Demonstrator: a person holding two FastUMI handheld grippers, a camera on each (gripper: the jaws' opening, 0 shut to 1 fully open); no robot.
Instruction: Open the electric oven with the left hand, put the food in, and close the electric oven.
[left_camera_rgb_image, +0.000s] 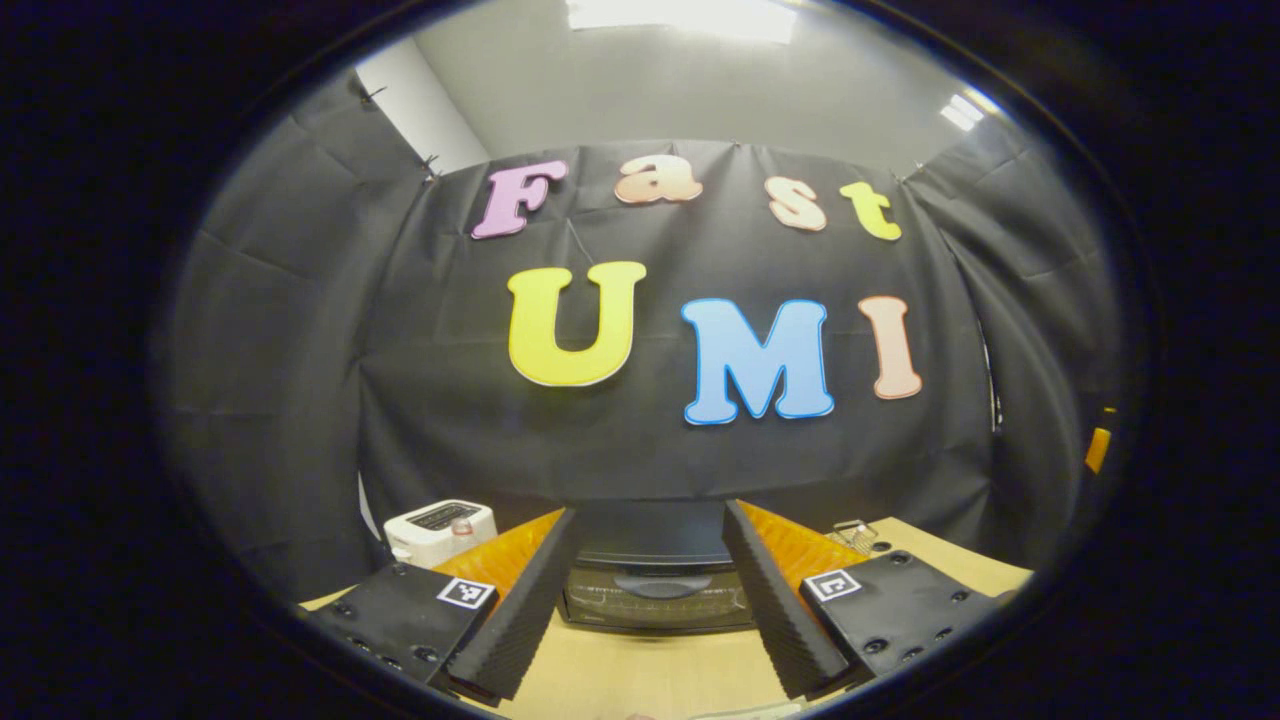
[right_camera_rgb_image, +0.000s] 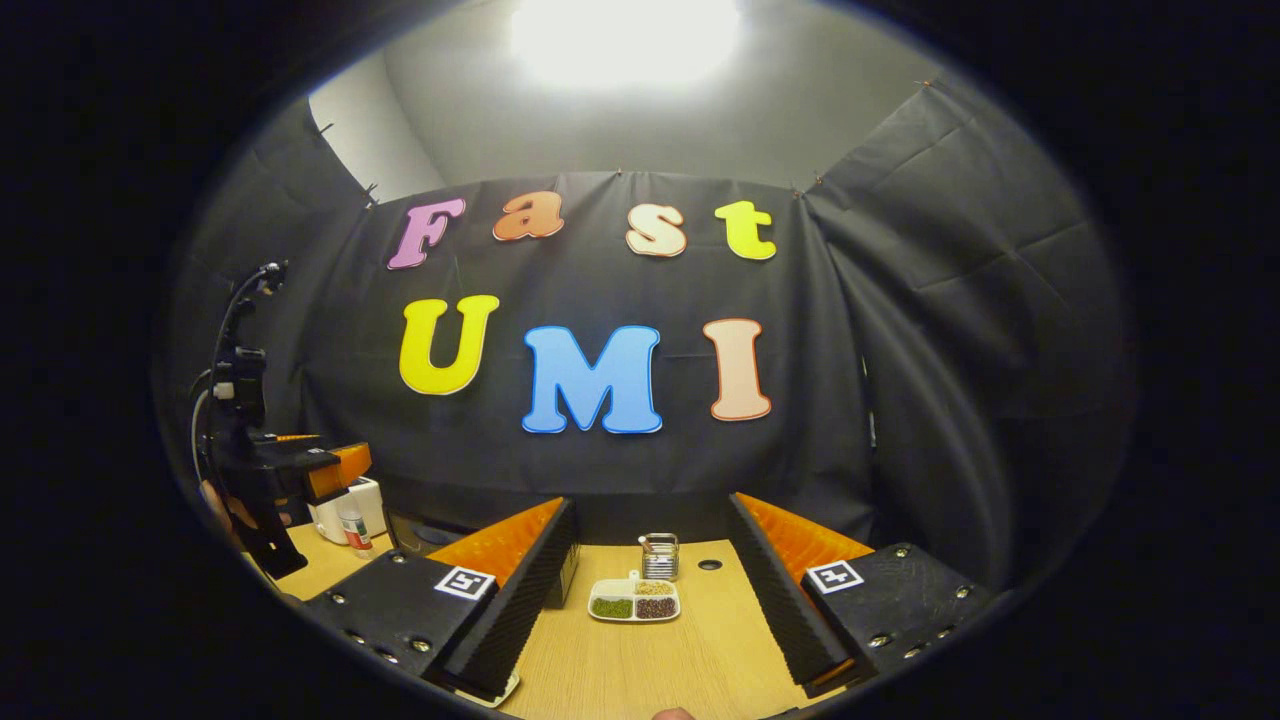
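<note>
Wooden table (left_camera_rgb_image: 640, 670) underneath, pale and bare between the fingers of the left gripper (left_camera_rgb_image: 648, 600), spread wide and gripping nothing. Straight ahead, between those fingers, sits the electric oven (left_camera_rgb_image: 655, 590): dark body, glass door shut, curved handle across the door's top, back close to the black cloth wall (left_camera_rgb_image: 300, 380). Left of the oven, a white toaster-like appliance (left_camera_rgb_image: 440, 530) with a slot on top, and just beside it a small bottle (left_camera_rgb_image: 462, 527) too blurred to describe further. Right of the oven, near the far table edge, a small wire rack (left_camera_rgb_image: 853, 535), seen only in part behind the right finger. From the right gripper view, same table (right_camera_rgb_image: 640, 660), with the right gripper (right_camera_rgb_image: 650, 600) likewise wide open and empty-handed. Between its fingers, well apart from both, lies the food: a white divided dish (right_camera_rgb_image: 634, 601) with green grains in one compartment, dark reddish ones in another and pale ones in a smaller section at the back. Just behind the dish stands a small metal wire holder (right_camera_rgb_image: 659, 556), and near it a dark round hole (right_camera_rgb_image: 710, 565) in the tabletop. Far left in that view, the left gripper (right_camera_rgb_image: 300, 470) held up above the table by a hand (right_camera_rgb_image: 222, 510), cables rising from its top, with the white appliance (right_camera_rgb_image: 350, 505) and small bottle (right_camera_rgb_image: 354, 532) just behind it. Oven corner (right_camera_rgb_image: 566, 570) barely visible past the left finger.
</note>
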